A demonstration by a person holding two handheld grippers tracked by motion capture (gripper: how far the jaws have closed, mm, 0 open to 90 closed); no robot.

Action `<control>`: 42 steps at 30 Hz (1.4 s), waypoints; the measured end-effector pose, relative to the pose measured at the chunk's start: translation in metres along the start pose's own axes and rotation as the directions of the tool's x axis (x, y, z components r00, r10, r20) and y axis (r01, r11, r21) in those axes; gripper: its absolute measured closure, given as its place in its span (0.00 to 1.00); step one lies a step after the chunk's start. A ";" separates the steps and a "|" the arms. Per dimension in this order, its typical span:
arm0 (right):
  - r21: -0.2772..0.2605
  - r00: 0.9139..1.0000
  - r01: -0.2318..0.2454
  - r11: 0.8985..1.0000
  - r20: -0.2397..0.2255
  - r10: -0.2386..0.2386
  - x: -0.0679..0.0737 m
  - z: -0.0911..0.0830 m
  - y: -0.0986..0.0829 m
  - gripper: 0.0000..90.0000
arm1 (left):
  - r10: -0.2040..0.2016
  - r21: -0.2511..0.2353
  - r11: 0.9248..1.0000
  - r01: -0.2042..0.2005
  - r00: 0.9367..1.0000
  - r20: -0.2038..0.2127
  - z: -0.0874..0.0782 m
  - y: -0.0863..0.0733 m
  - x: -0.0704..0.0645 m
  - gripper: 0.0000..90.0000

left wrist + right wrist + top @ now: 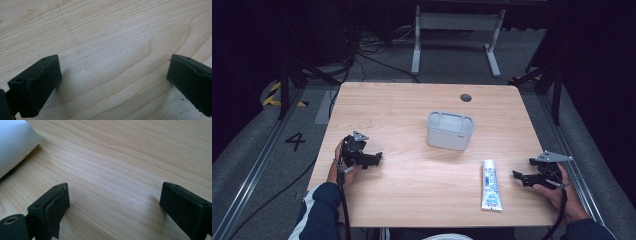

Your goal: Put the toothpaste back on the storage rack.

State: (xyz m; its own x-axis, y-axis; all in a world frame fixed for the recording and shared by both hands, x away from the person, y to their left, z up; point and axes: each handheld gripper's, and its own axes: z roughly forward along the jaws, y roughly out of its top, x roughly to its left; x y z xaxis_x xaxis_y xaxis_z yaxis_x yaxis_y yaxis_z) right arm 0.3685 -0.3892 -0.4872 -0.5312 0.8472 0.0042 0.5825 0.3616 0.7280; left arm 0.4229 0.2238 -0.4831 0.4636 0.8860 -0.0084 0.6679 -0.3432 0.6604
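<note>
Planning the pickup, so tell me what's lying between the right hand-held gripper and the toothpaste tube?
Nothing: in the high view, only bare wooden table separates the right hand-held gripper from the toothpaste tube.

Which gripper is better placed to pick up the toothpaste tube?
Right, probably. The right gripper sits open beside the toothpaste tube, whose cap end shows in its own view. The left gripper, also open, rests across the table.
</note>
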 end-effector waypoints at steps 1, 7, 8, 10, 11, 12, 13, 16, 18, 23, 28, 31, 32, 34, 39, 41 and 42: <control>-0.002 1.000 0.003 1.000 0.000 -0.003 0.000 0.000 0.000 0.10 | 0.009 0.001 1.000 -0.009 1.000 0.009 -0.001 -0.001 0.000 0.00; 0.001 1.000 0.029 1.000 0.012 -0.029 0.001 -0.002 0.000 0.10 | 0.041 0.004 0.999 -0.041 0.998 0.042 -0.006 -0.007 0.001 0.00; 0.001 0.999 0.037 0.999 0.016 -0.037 0.002 -0.002 0.000 0.10 | 0.053 0.002 0.999 -0.053 0.998 0.041 -0.007 -0.008 0.001 0.00; 0.001 0.999 0.048 0.999 0.021 -0.048 0.003 -0.003 0.000 0.10 | 0.057 -0.005 0.998 -0.057 0.997 0.042 -0.008 -0.010 0.000 0.00; 0.004 0.998 0.057 0.998 0.022 -0.057 0.003 -0.004 0.000 0.10 | 0.053 -0.005 0.999 -0.053 0.997 0.050 -0.008 -0.010 0.000 0.00; 0.007 0.998 0.063 0.998 0.022 -0.063 0.003 -0.004 0.000 0.10 | 0.058 -0.005 0.998 -0.058 0.997 0.049 -0.009 -0.010 0.000 0.00; 0.007 0.998 0.065 0.998 0.023 -0.065 0.003 -0.004 0.001 0.10 | 0.064 -0.006 0.998 -0.063 0.996 0.056 -0.009 -0.011 0.001 0.00; 0.029 0.994 0.096 0.995 0.040 -0.097 0.006 -0.006 0.003 0.11 | 0.082 -0.008 0.997 -0.082 0.994 0.067 -0.010 -0.011 0.002 0.00; 0.039 0.994 0.099 0.994 0.032 -0.100 0.007 -0.007 0.004 0.17 | 0.074 -0.005 0.997 -0.074 0.995 0.071 -0.010 -0.012 0.002 0.00; 0.052 0.991 0.129 0.990 0.016 -0.130 0.012 -0.008 0.007 0.18 | 0.076 0.002 0.997 -0.076 0.994 0.075 -0.011 -0.013 0.002 0.00; 0.061 0.985 0.174 0.983 -0.016 -0.173 0.022 -0.008 0.009 0.18 | 0.076 0.002 0.997 -0.076 0.994 0.075 -0.011 -0.012 0.002 0.00; 0.059 0.979 0.203 0.977 -0.048 -0.200 0.029 -0.008 0.010 0.19 | 0.076 0.002 0.997 -0.076 0.994 0.075 -0.011 -0.013 0.002 0.00; 0.058 0.977 0.210 0.976 -0.055 -0.207 0.031 -0.008 0.010 0.19 | 0.076 0.002 0.997 -0.076 0.994 0.075 -0.011 -0.013 0.002 0.00; 0.052 0.971 0.232 0.971 -0.076 -0.228 0.037 -0.009 0.012 0.19 | 0.076 0.002 0.997 -0.076 0.994 0.075 -0.011 -0.013 0.002 0.00; 0.046 0.956 0.266 0.963 -0.139 -0.258 0.048 -0.009 0.013 0.20 | 0.076 0.002 0.997 -0.076 0.994 0.075 -0.011 -0.013 0.002 0.00; 0.044 0.954 0.271 0.962 -0.146 -0.262 0.049 -0.009 0.013 0.20 | 0.076 0.002 0.997 -0.076 0.994 0.075 -0.011 -0.013 0.002 0.00; 0.041 0.951 0.277 0.960 -0.155 -0.268 0.050 -0.009 0.013 0.20 | 0.076 0.002 0.997 -0.076 0.994 0.075 -0.011 -0.013 0.002 0.00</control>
State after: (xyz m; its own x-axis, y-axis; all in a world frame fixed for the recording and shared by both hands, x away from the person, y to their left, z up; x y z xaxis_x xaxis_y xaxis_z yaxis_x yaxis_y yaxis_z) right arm 0.3440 -0.3453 -0.4717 -0.7563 0.6487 -0.0848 0.4373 0.5976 0.6720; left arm 0.4089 0.2334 -0.4830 0.5553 0.8315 -0.0148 0.6317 -0.4101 0.6578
